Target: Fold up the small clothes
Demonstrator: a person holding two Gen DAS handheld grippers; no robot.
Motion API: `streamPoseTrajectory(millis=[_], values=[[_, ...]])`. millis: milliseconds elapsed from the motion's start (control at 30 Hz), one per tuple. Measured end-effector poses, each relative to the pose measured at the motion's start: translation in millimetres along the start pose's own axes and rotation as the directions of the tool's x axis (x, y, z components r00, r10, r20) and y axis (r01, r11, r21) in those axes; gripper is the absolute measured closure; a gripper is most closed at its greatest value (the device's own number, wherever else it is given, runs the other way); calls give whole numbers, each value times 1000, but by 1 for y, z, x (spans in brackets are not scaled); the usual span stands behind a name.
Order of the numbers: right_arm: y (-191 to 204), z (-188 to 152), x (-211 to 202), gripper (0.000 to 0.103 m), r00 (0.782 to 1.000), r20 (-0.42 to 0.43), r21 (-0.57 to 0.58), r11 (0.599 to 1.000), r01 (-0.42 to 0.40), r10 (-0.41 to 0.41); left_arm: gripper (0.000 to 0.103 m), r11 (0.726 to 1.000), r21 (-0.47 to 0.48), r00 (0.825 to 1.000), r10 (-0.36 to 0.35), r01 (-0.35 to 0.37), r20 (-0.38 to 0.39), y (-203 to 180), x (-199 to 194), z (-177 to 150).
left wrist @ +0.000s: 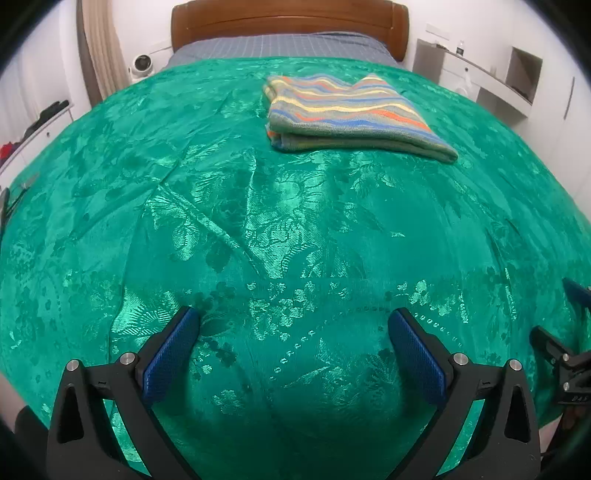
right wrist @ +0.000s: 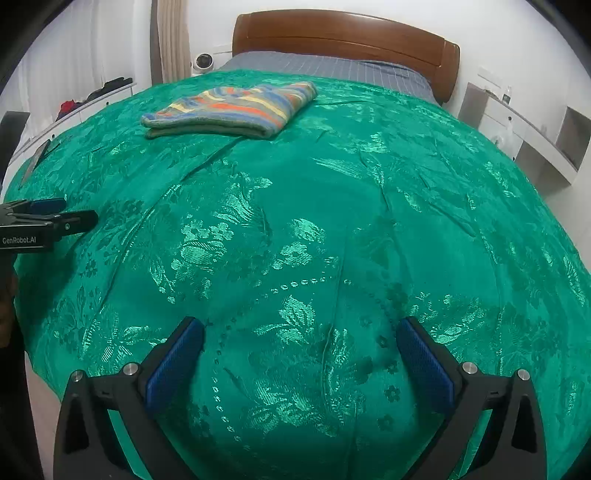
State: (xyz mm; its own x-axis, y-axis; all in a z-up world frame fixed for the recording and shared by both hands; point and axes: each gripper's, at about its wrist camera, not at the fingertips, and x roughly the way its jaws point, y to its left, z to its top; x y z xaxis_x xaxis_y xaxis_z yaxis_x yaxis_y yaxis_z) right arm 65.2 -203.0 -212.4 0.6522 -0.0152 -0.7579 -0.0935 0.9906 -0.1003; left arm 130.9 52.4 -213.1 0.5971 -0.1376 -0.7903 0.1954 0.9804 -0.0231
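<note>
A striped knit garment (left wrist: pixel 345 112) lies folded in a flat stack on the green bedspread (left wrist: pixel 258 229), far up the bed toward the headboard. The right wrist view shows the same folded garment (right wrist: pixel 232 109) at the upper left. My left gripper (left wrist: pixel 293 321) is open over bare bedspread near the foot of the bed, nothing between its blue pads (left wrist: pixel 171 354). My right gripper (right wrist: pixel 301 330) is also open over the bedspread (right wrist: pixel 332 221), with nothing held. The right gripper's fingers (left wrist: pixel 554 347) show at the left view's right edge. The left gripper's fingers (right wrist: pixel 55 218) show at the right view's left edge.
A brown wooden headboard (left wrist: pixel 288 22) and a grey sheet (left wrist: pixel 280 46) lie beyond the bedspread. A white shelf unit (left wrist: pixel 491 74) stands right of the bed. A small white fan (left wrist: pixel 141 63), a curtain (left wrist: pixel 101 44) and a low white dresser (left wrist: pixel 33 136) stand to the left.
</note>
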Motion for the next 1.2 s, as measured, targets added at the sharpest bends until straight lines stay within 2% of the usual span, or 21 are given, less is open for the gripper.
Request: streamPoseTrajectory(millis=[633, 733, 800, 900, 1033, 1133, 1200], values=[[0, 1, 0, 0, 1000, -6, 0, 1000, 0, 0, 0, 1000, 14, 1000, 5, -5, -7, 2, 0, 0], [0, 2, 0, 0, 1000, -29, 8, 1000, -2, 2, 0, 1000, 16, 999, -4, 5, -54, 3, -3, 5], [0, 5, -1, 0, 998, -67, -6, 1000, -4, 3, 1, 999, -1, 996, -45, 45, -78, 8, -6, 14], [-7, 14, -6, 0, 991, -122, 27, 999, -47, 50, 1, 990, -58, 990, -129, 126, -51, 26, -15, 37], [-37, 40, -15, 0, 979, -64, 181, 967, -181, 195, 1, 970, -122, 978, -211, 209, 0, 54, -9, 93], [-63, 85, -1, 0, 962, -14, 257, 931, -261, 273, 1, 958, -132, 967, -256, 253, -3, 66, 21, 147], [-81, 120, 18, 0, 947, 24, 319, 895, -311, 320, 1, 960, -131, 967, -252, 246, -29, 67, 46, 172]])
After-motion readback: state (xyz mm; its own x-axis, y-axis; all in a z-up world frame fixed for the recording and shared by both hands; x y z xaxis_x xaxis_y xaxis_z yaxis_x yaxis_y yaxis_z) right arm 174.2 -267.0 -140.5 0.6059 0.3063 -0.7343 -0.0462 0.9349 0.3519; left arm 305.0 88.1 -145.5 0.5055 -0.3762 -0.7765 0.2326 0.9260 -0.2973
